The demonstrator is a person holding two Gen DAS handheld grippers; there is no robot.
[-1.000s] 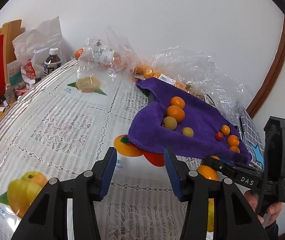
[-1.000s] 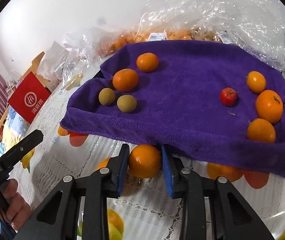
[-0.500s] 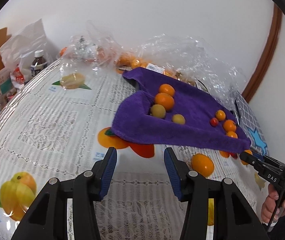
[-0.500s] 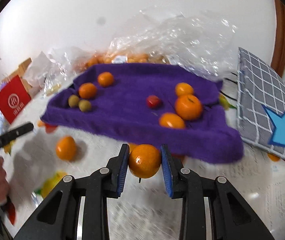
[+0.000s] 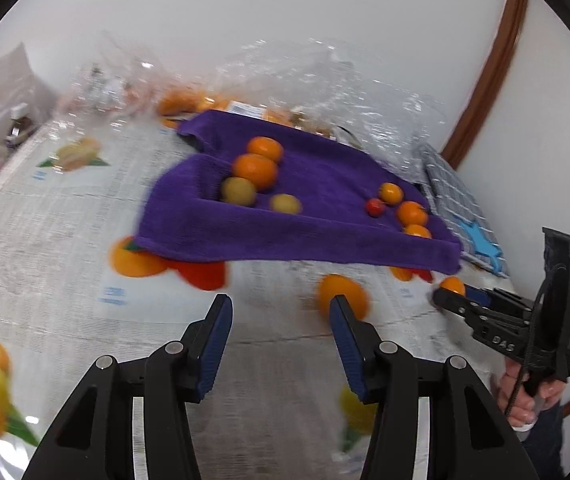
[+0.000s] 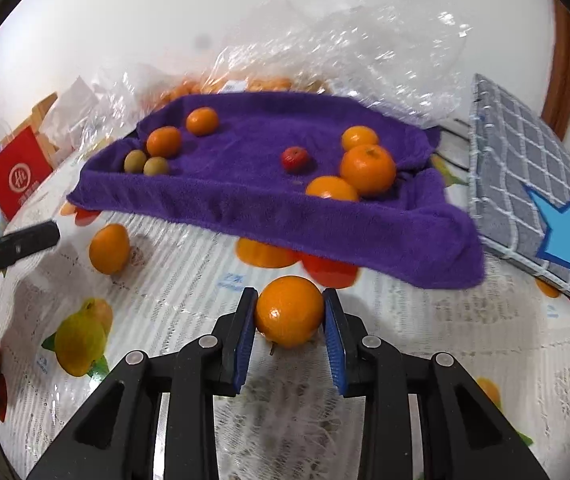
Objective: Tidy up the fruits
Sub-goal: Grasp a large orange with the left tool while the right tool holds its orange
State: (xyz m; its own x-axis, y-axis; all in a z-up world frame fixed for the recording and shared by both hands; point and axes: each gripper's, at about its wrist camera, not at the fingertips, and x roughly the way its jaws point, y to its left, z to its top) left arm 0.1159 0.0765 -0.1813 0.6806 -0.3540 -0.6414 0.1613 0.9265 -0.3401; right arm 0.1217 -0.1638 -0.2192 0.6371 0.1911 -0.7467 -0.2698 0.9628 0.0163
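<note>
One round orange mandarin (image 6: 289, 311) sits pinched between the blue pads of the right tongs (image 6: 289, 314), above the lace-covered worktop (image 6: 189, 288) just in front of the rumpled purple towel (image 6: 245, 196). Left tongs (image 5: 281, 336) spread, nothing between them; a second loose mandarin (image 5: 343, 294) lies on the worktop just beyond the right-hand pad. Towel carries orange mandarins, two greenish-yellow fruits (image 6: 156, 166) and one small red fruit (image 6: 295, 158). Grey checked cloth with blue star (image 6: 533, 184) beside the towel; crumpled clear plastic bags (image 6: 345, 48) behind. Compared with a second ago: the right tongs' view has swung from the towel's left front edge toward its right corner, the mandarin gripped throughout.
</note>
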